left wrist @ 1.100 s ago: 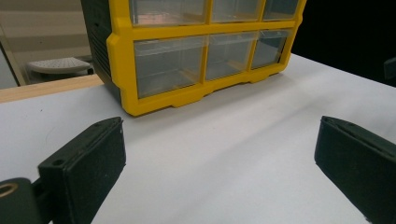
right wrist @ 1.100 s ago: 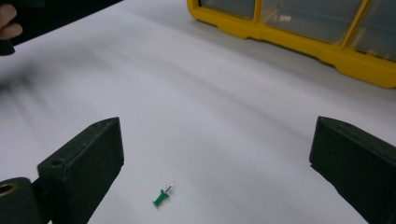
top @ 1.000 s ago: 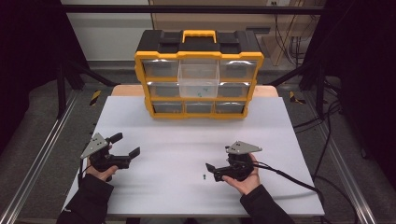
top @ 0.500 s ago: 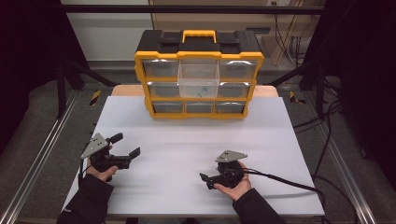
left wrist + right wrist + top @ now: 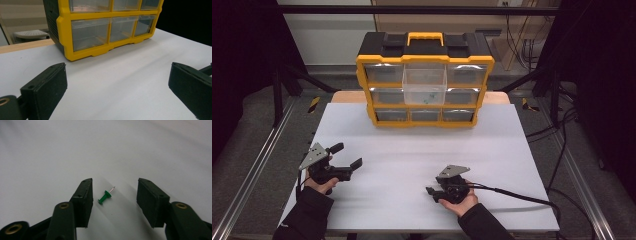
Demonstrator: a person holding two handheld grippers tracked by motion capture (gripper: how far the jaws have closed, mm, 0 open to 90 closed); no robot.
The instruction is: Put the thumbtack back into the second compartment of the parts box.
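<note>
White and bare, the table (image 5: 422,150) carries a yellow drawer organiser (image 5: 425,80) at its far edge, with dark floor and metal rails on either side. Near the front, right of centre, a green pushpin (image 5: 105,196) lies on its side, needle pointing away. The right hand-held gripper (image 5: 433,193) is low over it, jaws about half open, and the pin lies between them, closer to the left pad (image 5: 83,197) and touching neither. The step in hand looks like pinching up this pin. To do it well, I would shift the hand-held gripper slightly so the pin's head sits midway, keep the pad tips just off the table, and close slowly on the green head, not the needle, since so small a thing can easily skid or flip away.

The left hand-held gripper (image 5: 348,155) hovers over the near left of the table, jaws wide apart and holding nothing.

Compared with a second ago, the right hand-held gripper is lower and nearer the front edge, its jaws have just been closing from nearly full width, and the left has kept its place.
</note>
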